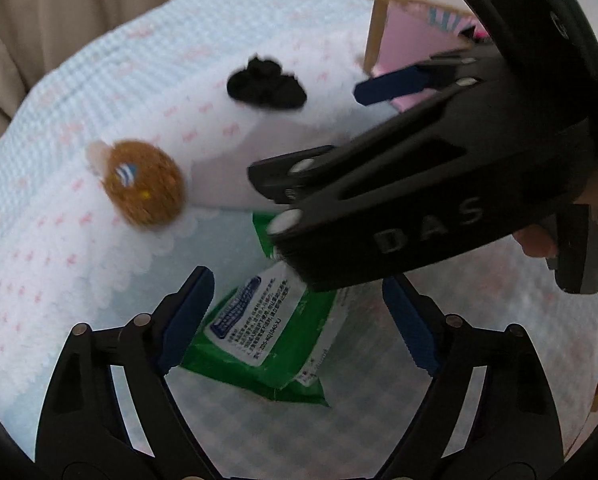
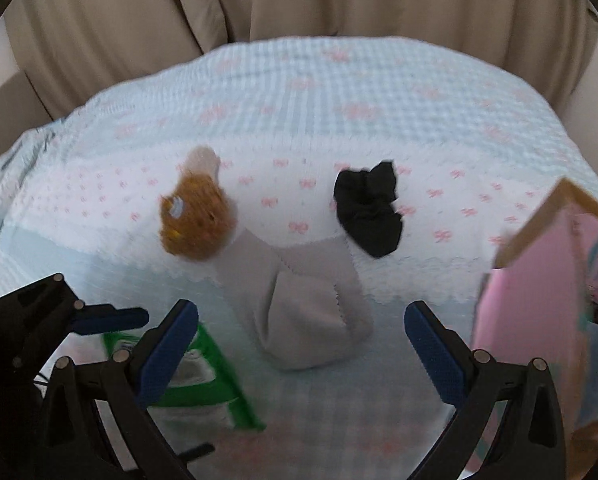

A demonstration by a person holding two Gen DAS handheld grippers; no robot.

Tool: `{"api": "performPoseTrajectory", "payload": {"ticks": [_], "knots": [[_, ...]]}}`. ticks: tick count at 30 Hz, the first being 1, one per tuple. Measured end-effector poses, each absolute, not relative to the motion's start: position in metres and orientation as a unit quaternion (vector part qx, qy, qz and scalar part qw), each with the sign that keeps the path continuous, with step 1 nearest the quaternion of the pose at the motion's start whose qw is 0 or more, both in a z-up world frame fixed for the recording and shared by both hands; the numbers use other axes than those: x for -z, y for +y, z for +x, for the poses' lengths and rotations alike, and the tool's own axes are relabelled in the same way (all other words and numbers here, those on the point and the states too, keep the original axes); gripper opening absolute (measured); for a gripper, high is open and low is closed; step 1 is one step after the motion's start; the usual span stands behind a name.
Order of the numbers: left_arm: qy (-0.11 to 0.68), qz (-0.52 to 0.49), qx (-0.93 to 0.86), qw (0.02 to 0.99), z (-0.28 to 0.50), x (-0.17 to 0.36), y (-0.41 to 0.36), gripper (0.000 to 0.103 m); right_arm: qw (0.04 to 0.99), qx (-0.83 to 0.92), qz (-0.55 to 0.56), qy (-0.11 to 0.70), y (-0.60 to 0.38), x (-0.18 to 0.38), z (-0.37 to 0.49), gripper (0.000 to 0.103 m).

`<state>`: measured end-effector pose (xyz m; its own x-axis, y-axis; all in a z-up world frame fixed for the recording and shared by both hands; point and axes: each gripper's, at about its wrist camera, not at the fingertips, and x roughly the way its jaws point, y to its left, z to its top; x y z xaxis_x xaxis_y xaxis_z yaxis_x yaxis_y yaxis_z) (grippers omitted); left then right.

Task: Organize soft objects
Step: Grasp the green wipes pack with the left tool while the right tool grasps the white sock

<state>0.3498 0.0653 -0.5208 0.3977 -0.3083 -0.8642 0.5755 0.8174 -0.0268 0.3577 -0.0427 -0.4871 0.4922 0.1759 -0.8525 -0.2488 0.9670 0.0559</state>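
Two open grippers, left gripper (image 1: 299, 320) over green wipes pack (image 1: 259, 344) (blurred), right gripper (image 2: 301, 344)

Both hand-held grippers (image 1: 299, 320) (image 2: 299, 344) angle downward (jaws apart).

A fuzzy brown round plush toy (image 2: 197, 220), a crumpled black sock (image 2: 367, 208), a folded grey cloth (image 2: 299, 300) and a green wipes packet (image 1: 267, 336) lie on the bed.

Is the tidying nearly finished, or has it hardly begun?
Hardly begun, it seems. The brown plush toy, black cloth, grey cloth and green wipes pack all lie loose on the bedspread. The left gripper straddles the wipes, open; the right gripper is open, empty.
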Motion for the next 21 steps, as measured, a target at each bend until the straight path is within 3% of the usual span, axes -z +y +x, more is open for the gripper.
{"api": "performPoseTrajectory", "payload": {"ticks": [2,3,5,7,9,13,18,21], "knots": [[0.491,0.146,0.261,0.818,0.354,0.534,0.062,0.082,0.857,-0.128,-0.046,0.496,-0.039,0.502,0.363,0.103],[0.496,0.147,0.261,0.815,0.356,0.539,0.062,0.075,0.854,-0.128,-0.052,0.502,-0.036,0.508,0.365,0.099],[0.49,0.145,0.265,0.818,0.357,0.542,0.062,0.074,0.845,-0.132,-0.061,0.514,-0.033,0.523,0.372,0.09],[0.486,0.142,0.27,0.819,0.358,0.542,0.062,0.065,0.848,-0.136,-0.044,0.511,-0.035,0.528,0.377,0.089],[0.483,0.141,0.271,0.821,0.358,0.542,0.063,0.054,0.85,-0.13,-0.049,0.507,-0.036,0.53,0.38,0.075],[0.485,0.141,0.28,0.817,0.356,0.54,0.064,0.042,0.854,-0.131,-0.073,0.498,-0.034,0.53,0.378,0.06],[0.49,0.125,0.278,0.816,0.352,0.535,0.074,0.037,0.852,-0.148,-0.083,0.496,-0.033,0.527,0.369,0.03],[0.495,0.112,0.268,0.819,0.351,0.533,0.081,0.036,0.851,-0.152,-0.09,0.494,-0.027,0.526,0.365,0.016]]}}
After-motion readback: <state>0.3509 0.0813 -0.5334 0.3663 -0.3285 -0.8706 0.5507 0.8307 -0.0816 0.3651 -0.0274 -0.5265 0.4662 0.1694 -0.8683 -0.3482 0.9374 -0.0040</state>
